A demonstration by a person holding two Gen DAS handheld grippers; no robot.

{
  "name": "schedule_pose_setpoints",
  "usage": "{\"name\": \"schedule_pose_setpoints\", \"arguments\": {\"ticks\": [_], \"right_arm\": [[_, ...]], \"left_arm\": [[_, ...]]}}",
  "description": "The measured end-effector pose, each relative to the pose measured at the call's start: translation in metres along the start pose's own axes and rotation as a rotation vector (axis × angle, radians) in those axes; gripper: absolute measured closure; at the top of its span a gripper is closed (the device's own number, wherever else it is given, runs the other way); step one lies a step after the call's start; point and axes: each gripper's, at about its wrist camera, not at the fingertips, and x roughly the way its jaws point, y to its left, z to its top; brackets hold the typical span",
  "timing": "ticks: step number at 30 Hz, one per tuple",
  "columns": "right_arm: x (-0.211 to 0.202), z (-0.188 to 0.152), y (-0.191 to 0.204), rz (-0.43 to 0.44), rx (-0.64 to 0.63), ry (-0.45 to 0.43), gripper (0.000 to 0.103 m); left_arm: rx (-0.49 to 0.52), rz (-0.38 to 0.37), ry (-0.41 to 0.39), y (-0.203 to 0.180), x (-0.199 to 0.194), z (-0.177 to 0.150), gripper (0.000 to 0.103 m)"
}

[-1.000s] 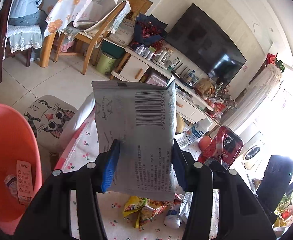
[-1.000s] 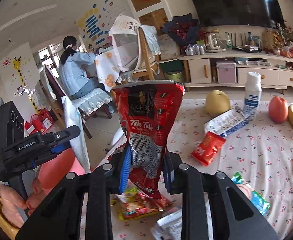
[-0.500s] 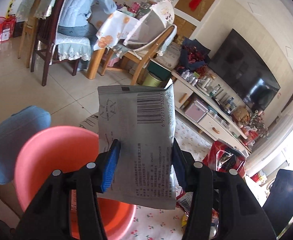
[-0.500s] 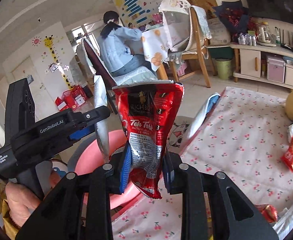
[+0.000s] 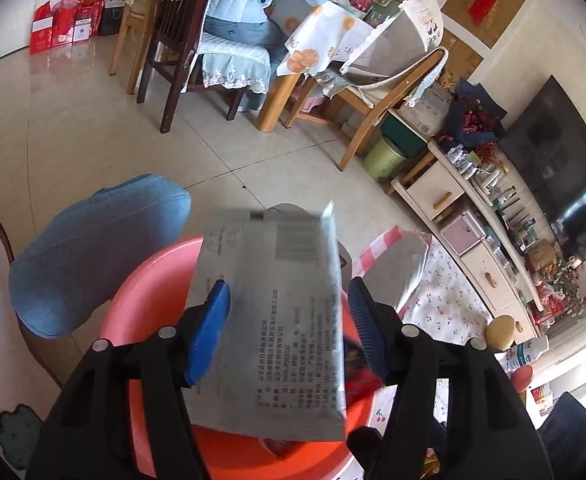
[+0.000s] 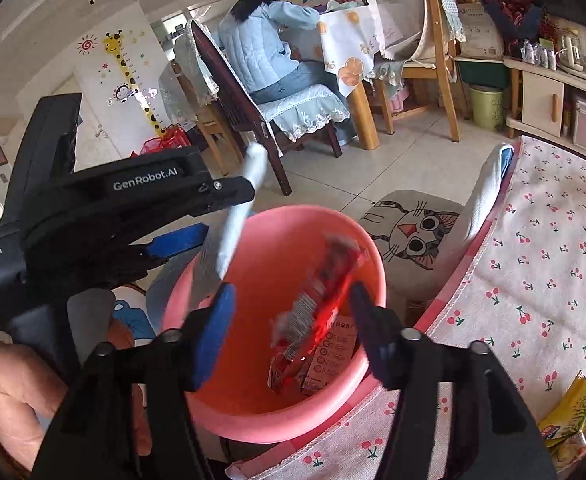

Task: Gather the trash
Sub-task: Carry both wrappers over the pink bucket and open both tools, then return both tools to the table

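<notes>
A pink plastic bin [image 6: 253,408] stands beside the cherry-print table; it also shows in the left wrist view [image 5: 141,304]. My left gripper [image 5: 289,328] is open above the bin, and a silver-grey wrapper [image 5: 277,320] with a barcode is blurred and loose between its fingers. From the right wrist view the same wrapper [image 6: 233,232] hangs edge-on by the left gripper. My right gripper [image 6: 291,328] is open over the bin, and the red snack packet [image 6: 317,312] is blurred, falling into the bin onto a paper slip [image 6: 333,352].
The cherry-print tablecloth [image 6: 541,280] lies to the right, with a yellow snack bag [image 6: 569,420] at its near edge. A cat-face stool [image 6: 413,232] stands behind the bin. A blue cushion [image 5: 93,252] is to the left. A person sits at a far dining table [image 6: 269,40].
Both grippers moved from above the table to over the pink bin and opened. The red packet dropped into the bin. The silver wrapper slipped loose between the left fingers.
</notes>
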Motion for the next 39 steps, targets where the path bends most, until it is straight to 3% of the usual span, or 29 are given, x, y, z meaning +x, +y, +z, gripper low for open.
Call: {"name": "schedule_pose_setpoints", "arguments": {"ticks": [5, 8, 16, 29, 39], "right_arm": [[-0.028, -0.004, -0.015, -0.077, 0.033, -0.088, 0.013], [-0.050, -0.007, -0.028, -0.136, 0.065, -0.126, 0.011], [-0.087, -0.023, -0.064, -0.222, 0.114, -0.131, 0.010], [-0.139, -0.038, -0.087, -0.291, 0.126, -0.170, 0.010], [-0.180, -0.050, -0.106, -0.349, 0.131, -0.204, 0.010]], "left_arm": [[0.052, 0.070, -0.079, -0.005, -0.007, -0.005, 0.023], [0.102, 0.096, -0.125, -0.014, -0.011, -0.008, 0.017], [0.216, 0.025, -0.168, -0.054, -0.018, -0.022, 0.007], [0.358, -0.077, -0.197, -0.112, -0.022, -0.055, 0.005], [0.426, -0.149, -0.159, -0.152, -0.013, -0.084, 0.005]]}}
